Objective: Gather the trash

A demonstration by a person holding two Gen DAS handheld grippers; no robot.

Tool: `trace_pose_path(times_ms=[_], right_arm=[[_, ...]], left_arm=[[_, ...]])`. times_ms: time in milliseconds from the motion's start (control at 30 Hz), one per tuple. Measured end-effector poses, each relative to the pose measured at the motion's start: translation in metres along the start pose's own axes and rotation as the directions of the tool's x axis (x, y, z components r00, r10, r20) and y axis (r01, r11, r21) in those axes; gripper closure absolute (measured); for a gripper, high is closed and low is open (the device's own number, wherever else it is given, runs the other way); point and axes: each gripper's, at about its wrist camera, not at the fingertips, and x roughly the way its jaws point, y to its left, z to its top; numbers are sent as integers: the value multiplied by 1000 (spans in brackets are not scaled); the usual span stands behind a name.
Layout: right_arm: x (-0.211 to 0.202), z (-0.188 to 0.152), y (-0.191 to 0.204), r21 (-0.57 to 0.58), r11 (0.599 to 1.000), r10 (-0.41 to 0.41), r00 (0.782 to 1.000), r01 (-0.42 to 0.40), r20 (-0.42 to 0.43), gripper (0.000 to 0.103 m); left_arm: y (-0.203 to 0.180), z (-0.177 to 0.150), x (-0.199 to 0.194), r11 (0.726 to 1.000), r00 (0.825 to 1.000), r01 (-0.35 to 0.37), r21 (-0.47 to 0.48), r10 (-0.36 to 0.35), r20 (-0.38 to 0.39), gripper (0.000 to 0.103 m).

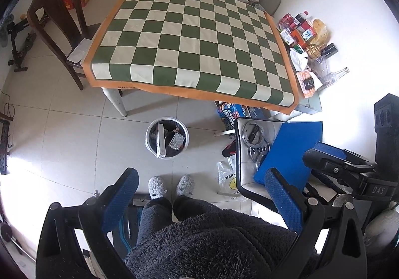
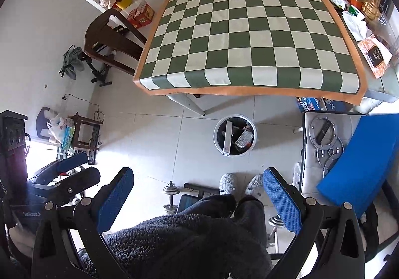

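- Left gripper [image 1: 202,194]: jaws spread wide, nothing between the blue pads. Held high and back, over the person's lap, so the whole workspace lies ahead of it.
- Right gripper [image 2: 198,193]: likewise released and empty, at about the same height, level with the left one; each shows at the edge of the other's view.
- Trash bin [image 1: 166,138]: on the floor just ahead of both claws, between them and the table leg. Already holds a long flat box and a crinkled wrapper. Likely parked there to keep drops short.
- Checkered table [image 1: 189,37]: beyond the bin, cloth bare; no loose trash visible on it.
- Clutter of packets and bottles [image 1: 306,39]: far ahead and right of the left claw, along the wall. Cannot tell whether any of it counts as trash.
- Judgement: collection looks finished or paused; both claws seem to be in a neutral rest pose.
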Motion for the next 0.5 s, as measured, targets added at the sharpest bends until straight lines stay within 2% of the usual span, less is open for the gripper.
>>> trace_pose_path(times_ms=[500], right_arm=[[0,4,0,-3,1000,3,1000,-3,-6,0]], left_arm=[[3,3,-2,1000,1000,-11,3,11,2,0]])
